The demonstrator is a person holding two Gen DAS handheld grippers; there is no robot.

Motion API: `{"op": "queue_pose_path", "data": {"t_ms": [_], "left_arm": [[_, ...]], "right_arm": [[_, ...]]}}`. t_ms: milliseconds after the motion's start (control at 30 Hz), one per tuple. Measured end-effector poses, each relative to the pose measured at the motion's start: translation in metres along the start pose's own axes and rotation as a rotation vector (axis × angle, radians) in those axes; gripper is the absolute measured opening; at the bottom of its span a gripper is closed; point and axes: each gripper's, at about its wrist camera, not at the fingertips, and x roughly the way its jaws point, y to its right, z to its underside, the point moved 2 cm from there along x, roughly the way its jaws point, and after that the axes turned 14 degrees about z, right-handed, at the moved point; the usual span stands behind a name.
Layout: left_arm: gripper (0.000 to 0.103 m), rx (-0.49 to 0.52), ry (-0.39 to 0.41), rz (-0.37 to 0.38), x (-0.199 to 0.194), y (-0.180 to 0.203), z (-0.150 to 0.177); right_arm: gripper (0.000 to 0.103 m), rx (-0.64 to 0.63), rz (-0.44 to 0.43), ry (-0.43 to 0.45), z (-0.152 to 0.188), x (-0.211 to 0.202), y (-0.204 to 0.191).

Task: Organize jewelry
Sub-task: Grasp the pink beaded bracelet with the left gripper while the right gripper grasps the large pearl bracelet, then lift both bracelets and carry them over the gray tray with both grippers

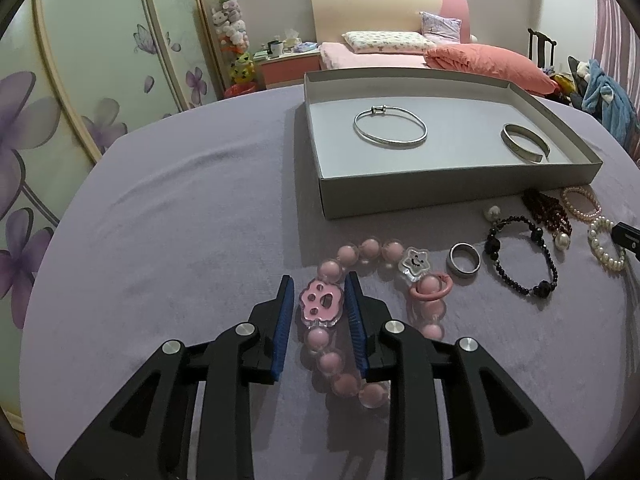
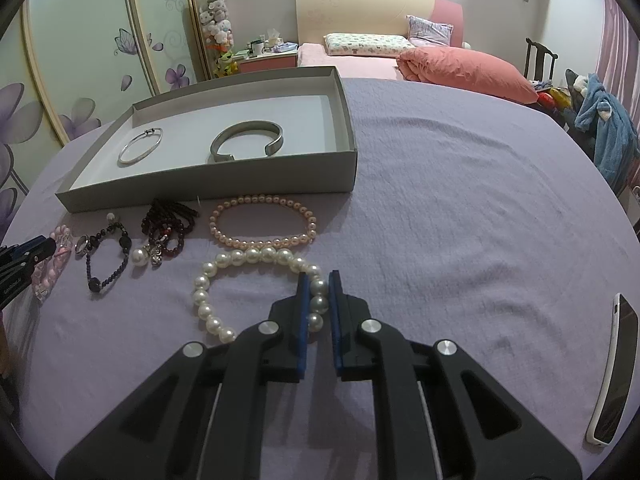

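My left gripper (image 1: 319, 280) is shut on the pink paw charm of a pink bead bracelet (image 1: 370, 248) that lies on the purple cloth. My right gripper (image 2: 318, 276) is shut on a few beads of the white pearl bracelet (image 2: 240, 258), which also rests on the cloth. Behind them a grey box (image 1: 400, 196) holds a thin silver bangle (image 1: 390, 130) and a wide silver cuff (image 1: 524, 142). Between the box and the grippers lie a silver ring (image 1: 464, 260), a black bead bracelet (image 1: 520, 256), dark red beads (image 2: 170, 222) and a pink pearl bracelet (image 2: 264, 222).
A phone (image 2: 612, 368) lies at the table's right edge. The purple cloth (image 2: 460, 200) stretches bare to the right of the box. A bed (image 1: 400, 52) stands beyond the table, a flowered wardrobe (image 1: 80, 80) on the left, and a chair with clothes (image 2: 608, 128) on the right.
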Motion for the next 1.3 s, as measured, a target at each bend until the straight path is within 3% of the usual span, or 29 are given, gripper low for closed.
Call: {"op": "queue_pose_path", "data": {"t_ms": [267, 367, 633, 800, 1100, 1300], "left_arm": [[0.024, -0.025, 0.008, 0.029, -0.003, -0.003, 0.002], [0.024, -0.049, 0.036, 0.046, -0.011, -0.005, 0.005], [0.024, -0.05, 0.197, 0.093, -0.054, 0.006, 0.004], [0.024, -0.044, 0.255, 0.121, -0.068, 0.02, 0.006], [0.024, -0.091, 0.32, 0.138, -0.081, 0.032, 0.011], [0.024, -0.086, 0.407, 0.115, -0.1, 0.042, 0.009]], "right_arm": [[0.01, 0.026, -0.017, 0.0, 0.0, -0.001, 0.004], [0.01, 0.085, -0.089, 0.015, 0.001, -0.008, 0.009], [0.01, 0.151, -0.262, 0.174, -0.005, -0.061, 0.0], [0.01, 0.163, -0.325, 0.216, -0.004, -0.081, -0.014], [0.01, 0.207, -0.364, 0.261, -0.001, -0.1, -0.028], [0.01, 0.203, -0.313, 0.378, 0.0, -0.125, -0.033]]}}
